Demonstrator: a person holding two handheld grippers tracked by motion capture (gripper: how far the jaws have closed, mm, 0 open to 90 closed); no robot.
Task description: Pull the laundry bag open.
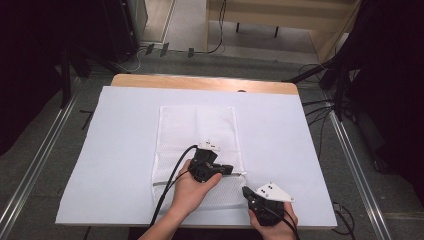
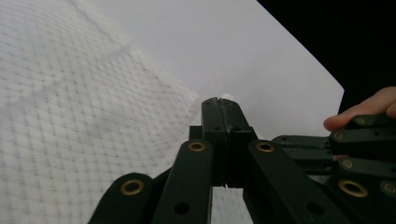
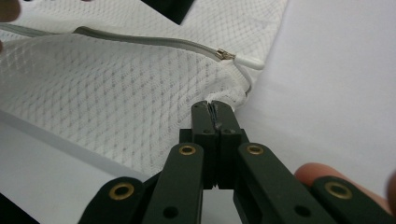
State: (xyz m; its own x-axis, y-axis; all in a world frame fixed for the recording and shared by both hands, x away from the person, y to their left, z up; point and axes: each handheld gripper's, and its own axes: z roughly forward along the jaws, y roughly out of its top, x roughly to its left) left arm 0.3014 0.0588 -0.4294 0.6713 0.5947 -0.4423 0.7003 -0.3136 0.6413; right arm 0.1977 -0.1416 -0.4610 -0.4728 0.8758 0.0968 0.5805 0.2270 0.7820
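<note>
White mesh, soft and diamond-patterned, pinched between the black jaws of the right claw (image 3: 215, 108) at lower centre of the right gripper view: jaws pressed together on the corner edge of the mesh bag (image 3: 116, 93), a sliver of fabric showing in the seam between them. Just above that grip, a grey zipper (image 3: 154, 41) curving across the upper frame, ending in a small brass slider (image 3: 224, 55) and a white pull tab (image 3: 247, 61) lying on the pale sheet.

Jaws of the left claw (image 2: 223, 103) drawn together too, at centre of the left gripper view, tips lying at the bag's edge (image 2: 84, 116) with a small white bit just beyond them; whether anything is caught between them, cannot tell. Matte black linkage bars with brass rivets fanning out below both sets of jaws.

Seen from the high view: bag (image 1: 196, 131) a flat white rectangle, lengthwise at centre frame on the white-covered tabletop (image 1: 120, 150), wooden rim showing at the far edge. Left claw (image 1: 227, 169) at lower centre, over the bag's near part, pointing toward frame right, hand wrapped round the body from below, black cable looping back along the forearm. Right claw (image 1: 246, 191) at lower right of centre, by the bag's near right corner, angled toward upper left, grey three-cornered plate on top, hand gripping from the bottom edge.
</note>
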